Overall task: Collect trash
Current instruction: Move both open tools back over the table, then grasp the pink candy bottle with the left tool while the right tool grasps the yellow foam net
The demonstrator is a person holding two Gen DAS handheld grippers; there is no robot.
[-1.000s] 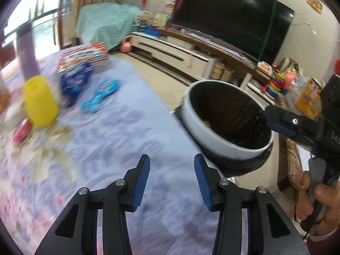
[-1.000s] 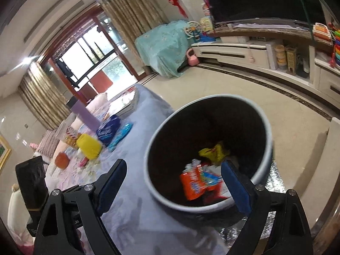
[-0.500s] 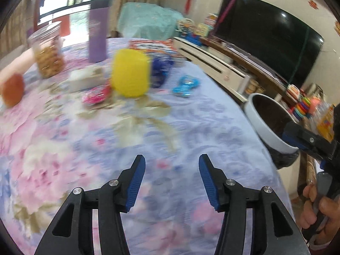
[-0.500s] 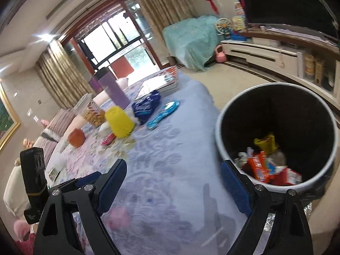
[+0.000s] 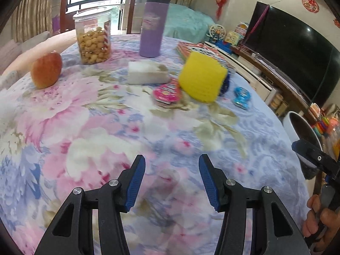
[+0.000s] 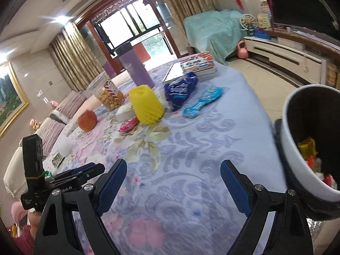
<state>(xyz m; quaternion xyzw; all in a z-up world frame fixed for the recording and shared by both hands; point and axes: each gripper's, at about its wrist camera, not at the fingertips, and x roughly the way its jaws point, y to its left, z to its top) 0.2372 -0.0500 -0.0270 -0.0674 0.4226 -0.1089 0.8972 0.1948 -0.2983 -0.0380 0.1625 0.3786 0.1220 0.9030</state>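
Note:
My left gripper (image 5: 172,180) is open and empty above the floral tablecloth (image 5: 106,127). Ahead of it lie a pink wrapper (image 5: 166,93), a yellow foam sleeve (image 5: 201,79), a blue wrapper (image 5: 241,97) and a white packet (image 5: 146,73). My right gripper (image 6: 173,188) is open and empty over the table's near part. The white trash bin (image 6: 306,170) with a black liner stands at the table's right edge and holds several wrappers. In the right wrist view I see the pink wrapper (image 6: 128,124), the yellow sleeve (image 6: 146,107), a dark blue bag (image 6: 180,90) and the light blue wrapper (image 6: 201,102).
An apple (image 5: 45,70), a clear jar of snacks (image 5: 93,36), a purple flask (image 5: 152,25) and a stack of books (image 6: 195,65) stand on the far side of the table. A TV (image 5: 293,48) and low cabinet (image 6: 282,57) are to the right.
Both grippers have swung left, away from the bin and toward the table's cluttered middle. The bin has slid to the right edge of both views. Both grippers stay open.

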